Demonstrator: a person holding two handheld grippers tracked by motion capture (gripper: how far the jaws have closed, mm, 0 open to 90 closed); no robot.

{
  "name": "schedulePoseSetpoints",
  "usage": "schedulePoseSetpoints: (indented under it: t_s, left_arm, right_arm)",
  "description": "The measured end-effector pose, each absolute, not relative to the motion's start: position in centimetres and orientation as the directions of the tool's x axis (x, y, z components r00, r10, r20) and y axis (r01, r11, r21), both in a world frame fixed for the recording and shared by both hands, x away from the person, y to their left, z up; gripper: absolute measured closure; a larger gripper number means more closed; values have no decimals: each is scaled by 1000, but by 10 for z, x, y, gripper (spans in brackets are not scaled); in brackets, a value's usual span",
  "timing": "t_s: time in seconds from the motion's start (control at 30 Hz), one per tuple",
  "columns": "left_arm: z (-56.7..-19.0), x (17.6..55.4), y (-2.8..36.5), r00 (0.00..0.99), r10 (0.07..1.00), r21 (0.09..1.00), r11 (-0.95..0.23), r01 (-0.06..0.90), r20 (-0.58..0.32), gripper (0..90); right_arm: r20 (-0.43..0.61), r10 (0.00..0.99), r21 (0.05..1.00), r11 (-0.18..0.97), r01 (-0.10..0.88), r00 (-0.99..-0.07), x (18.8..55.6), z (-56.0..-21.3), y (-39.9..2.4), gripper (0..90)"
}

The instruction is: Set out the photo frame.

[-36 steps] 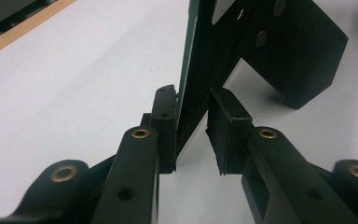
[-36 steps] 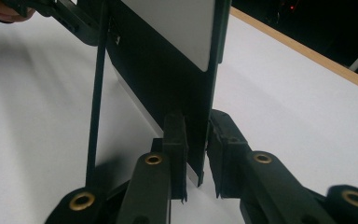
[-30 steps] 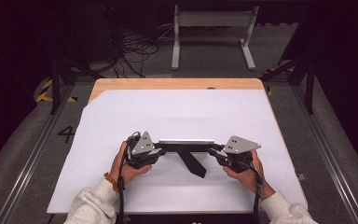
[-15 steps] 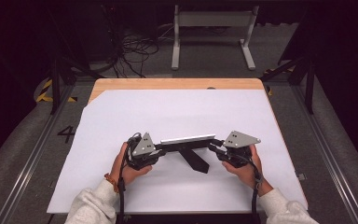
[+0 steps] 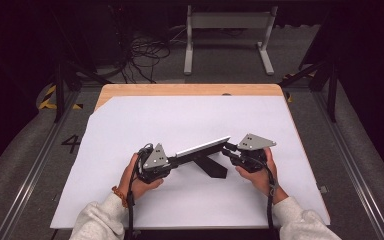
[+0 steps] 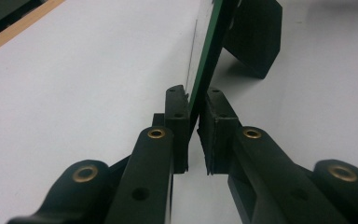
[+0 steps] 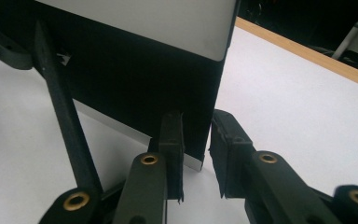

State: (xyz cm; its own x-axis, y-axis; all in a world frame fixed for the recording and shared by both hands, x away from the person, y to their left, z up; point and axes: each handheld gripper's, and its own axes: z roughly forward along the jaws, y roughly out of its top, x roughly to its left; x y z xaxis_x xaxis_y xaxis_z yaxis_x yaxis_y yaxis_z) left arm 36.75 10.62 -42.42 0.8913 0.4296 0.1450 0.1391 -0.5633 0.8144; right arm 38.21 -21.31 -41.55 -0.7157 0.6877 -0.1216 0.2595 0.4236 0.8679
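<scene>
At the near edge of the table, a picture frame is held at both ends.
The left gripper has just been closing and clamps one end; the right gripper grasps the other; the frame hangs tilted over the middle, its prop leg swung out; standing it up and letting go likely remain.

Looking along our right gripper, we see its two black jaws rising from the near edge, standing a little apart. Between and just beyond them stands a flat panel, dark across its broad face with a pale grey band along the top and a thin light edge at the bottom; its near lower corner sits right at the gap, against the left jaw. A slim black strut leans across the panel on the left. Below lies the white table sheet, with a wooden table edge far right.
</scene>
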Motion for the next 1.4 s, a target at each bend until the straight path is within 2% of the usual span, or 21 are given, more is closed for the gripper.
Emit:
schedulePoseSetpoints:
  t_s: [0.37,0.6,0.77,1.4]
  left_arm:
    - [-419,362,110,890,430,821,-556,131,149,812]
    - [-409,357,113,891,426,847,-522,100,158,813]
    - [-409,358,112,893,421,846,-525,95,161,827]
    - [-409,352,100,913,381,848,-524,82,147,821]
  right_arm:
    - [-131,716,872,413,264,-686,375,-411,-218,740]
    - [-126,709,895,383,229,-694,367,-399,-221,833]
    - [-126,696,892,392,227,-707,368,-400,-213,856]
    - [-137,685,888,405,217,-716,376,-403,-195,863]
